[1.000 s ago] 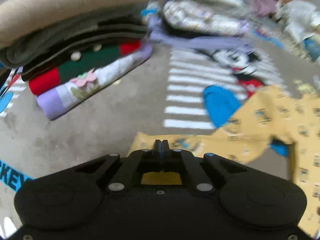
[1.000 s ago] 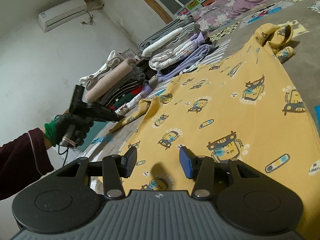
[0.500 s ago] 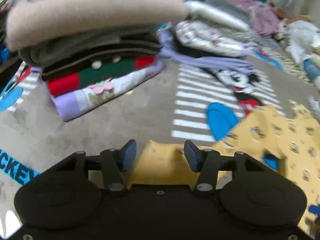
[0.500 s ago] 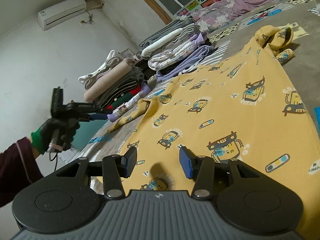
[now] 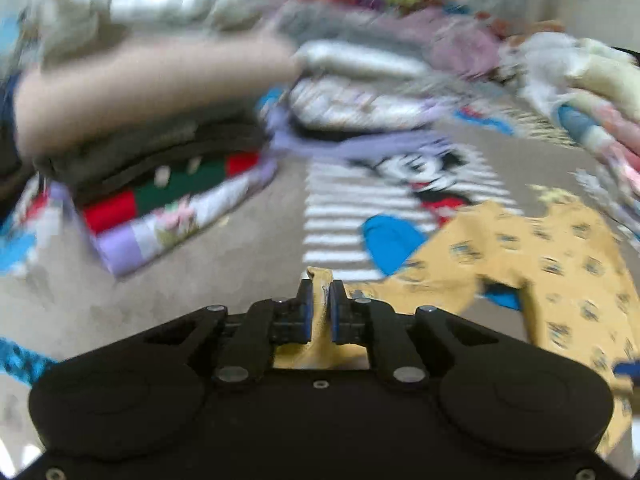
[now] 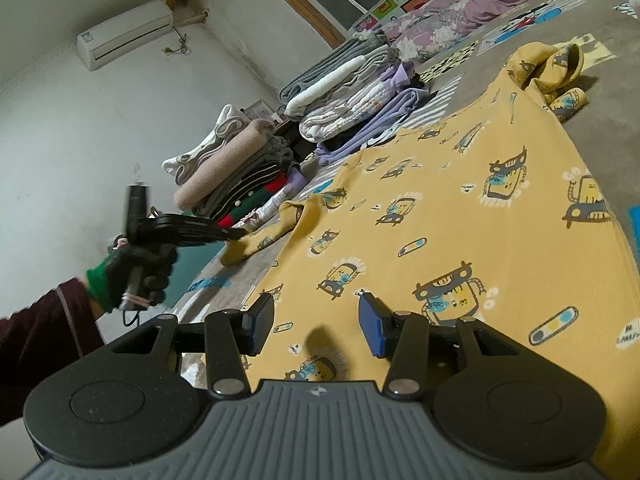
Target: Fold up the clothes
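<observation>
Black-gloved, with a green cuff and a dark maroon sleeve behind it, the person's left hand (image 6: 134,266) grips the handle of the left gripper (image 5: 319,304) at the left of the right wrist view. Its jaws are closing, and the blue pads pinch the cuff end of the sleeve (image 5: 424,280) of the yellow shirt (image 6: 460,216) (a yellow fold stands up in the narrow slit between them in the left wrist view, which is blurred). From the pinch the sleeve runs back along the grey printed mat (image 5: 248,248) to the body of the shirt.

Just beyond the held sleeve sits a stack of folded clothes (image 6: 236,176), with a beige piece near its top and red, green and lilac layers at the bottom. Further right stands a second folded stack (image 6: 352,100) in grey, white and lavender.

Right of that, the shirt lies spread flat on the mat, printed with small cartoon cars and robots, its far sleeve (image 6: 560,76) bunched at the upper right.

At the bottom, the right gripper (image 6: 316,326) hovers low over the near part of the shirt, jaws moderately apart and holding nothing.
</observation>
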`<action>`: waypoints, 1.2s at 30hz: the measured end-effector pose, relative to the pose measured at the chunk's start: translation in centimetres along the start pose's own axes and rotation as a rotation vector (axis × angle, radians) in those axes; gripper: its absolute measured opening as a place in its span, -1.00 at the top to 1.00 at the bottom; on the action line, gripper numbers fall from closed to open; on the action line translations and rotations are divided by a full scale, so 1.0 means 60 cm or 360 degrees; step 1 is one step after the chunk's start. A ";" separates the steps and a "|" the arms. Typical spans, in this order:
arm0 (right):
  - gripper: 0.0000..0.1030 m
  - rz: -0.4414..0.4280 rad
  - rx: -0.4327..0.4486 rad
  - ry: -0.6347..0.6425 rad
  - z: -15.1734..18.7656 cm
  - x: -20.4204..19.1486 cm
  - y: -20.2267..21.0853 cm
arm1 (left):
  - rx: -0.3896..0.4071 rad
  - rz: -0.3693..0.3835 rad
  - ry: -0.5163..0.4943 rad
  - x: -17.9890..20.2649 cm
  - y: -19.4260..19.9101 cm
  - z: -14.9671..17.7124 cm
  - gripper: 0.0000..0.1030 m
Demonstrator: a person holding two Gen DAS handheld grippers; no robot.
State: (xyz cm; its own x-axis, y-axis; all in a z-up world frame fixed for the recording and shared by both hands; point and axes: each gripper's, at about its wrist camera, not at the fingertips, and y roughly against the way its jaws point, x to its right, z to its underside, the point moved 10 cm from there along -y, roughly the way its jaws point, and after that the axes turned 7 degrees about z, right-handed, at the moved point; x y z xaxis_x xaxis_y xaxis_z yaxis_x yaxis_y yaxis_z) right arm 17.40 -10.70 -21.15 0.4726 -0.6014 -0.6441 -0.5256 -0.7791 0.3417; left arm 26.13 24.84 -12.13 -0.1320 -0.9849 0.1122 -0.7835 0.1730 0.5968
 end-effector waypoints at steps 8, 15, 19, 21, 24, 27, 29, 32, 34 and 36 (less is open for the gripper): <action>0.07 0.0020 0.0003 0.0012 0.000 -0.002 -0.001 | -0.0162 0.0023 -0.0639 0.104 0.068 0.111 0.75; 0.07 0.0031 0.0012 0.0019 0.000 -0.002 0.001 | -0.0179 -0.0055 -0.0238 0.060 0.101 0.156 0.19; 0.07 0.0029 0.0012 0.0015 0.000 -0.001 0.000 | -0.0015 -0.0051 0.0424 0.012 0.133 0.151 0.16; 0.07 0.0028 0.0011 0.0014 0.000 -0.001 0.000 | 0.0070 -0.0024 0.0834 -0.014 0.141 0.160 0.16; 0.07 0.0027 0.0011 0.0013 -0.001 -0.001 0.000 | 0.0126 0.0096 0.1300 -0.025 0.122 0.188 0.16; 0.07 0.0026 0.0012 0.0012 0.000 -0.001 0.000 | 0.0136 0.0095 0.1394 -0.013 0.093 0.200 0.19; 0.07 0.0023 0.0012 0.0010 0.000 0.000 0.001 | 0.0167 0.0009 0.1412 -0.017 0.080 0.202 0.30; 0.07 0.0019 0.0012 0.0005 0.000 0.000 0.002 | 0.0236 -0.0010 0.1465 -0.020 0.059 0.199 0.43; 0.07 0.0014 0.0012 0.0001 0.000 0.001 0.001 | 0.0245 -0.0029 0.1418 -0.017 0.050 0.194 0.87; 0.07 0.0009 0.0011 -0.0005 0.000 0.002 0.001 | 0.0268 -0.0025 0.1332 -0.017 0.041 0.186 0.89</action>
State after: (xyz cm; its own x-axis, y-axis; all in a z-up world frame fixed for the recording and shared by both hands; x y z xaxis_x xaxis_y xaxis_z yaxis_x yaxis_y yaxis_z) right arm 17.44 -10.82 -21.18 0.4673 -0.6053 -0.6444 -0.5332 -0.7743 0.3407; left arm 17.57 26.18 -19.62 0.3197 -0.6445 0.6946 -0.8702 0.0903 0.4844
